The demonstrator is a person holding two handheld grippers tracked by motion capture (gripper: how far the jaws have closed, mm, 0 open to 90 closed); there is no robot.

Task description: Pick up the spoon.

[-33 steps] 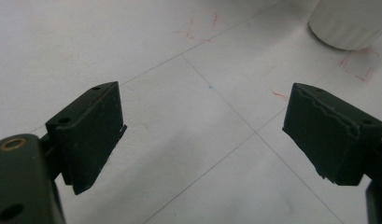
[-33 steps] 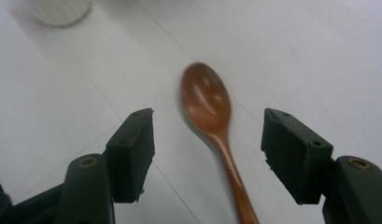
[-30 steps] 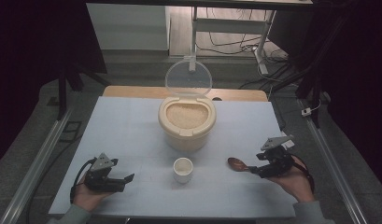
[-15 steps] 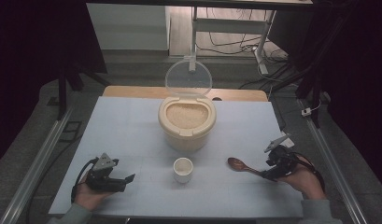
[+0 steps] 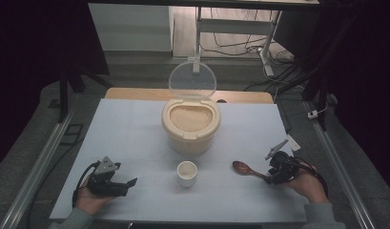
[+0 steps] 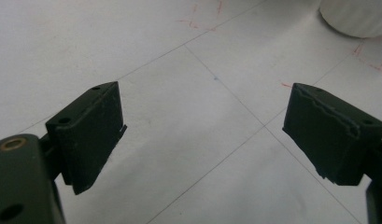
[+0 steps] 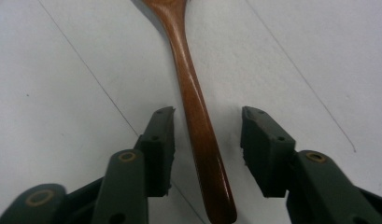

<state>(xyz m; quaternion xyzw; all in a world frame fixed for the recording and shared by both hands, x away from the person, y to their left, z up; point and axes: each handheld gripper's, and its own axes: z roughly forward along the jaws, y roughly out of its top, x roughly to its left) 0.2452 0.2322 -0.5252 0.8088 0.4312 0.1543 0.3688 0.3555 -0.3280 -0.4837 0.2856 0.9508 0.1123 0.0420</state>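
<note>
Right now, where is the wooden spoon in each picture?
High view: the wooden spoon lies at the right of the table, beside the right hand-held gripper.
Left gripper view: not in it.
Right gripper view: its handle runs up the middle between the open jaws.
Shared landmark: the thin lines on the white table.

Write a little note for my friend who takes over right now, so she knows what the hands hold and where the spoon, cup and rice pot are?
Right gripper: jaws either side of the wooden spoon handle, just been closing, pads not yet touching it.
Left gripper: open, holding nothing, resting low at the table's near left.
Spoon lies flat on the table, right of the small cup.
Rice container sits behind the cup, lid up.
Done: gripper lined up on the spoon.
Left: grip and lift the spoon; probably scoop rice.
</note>
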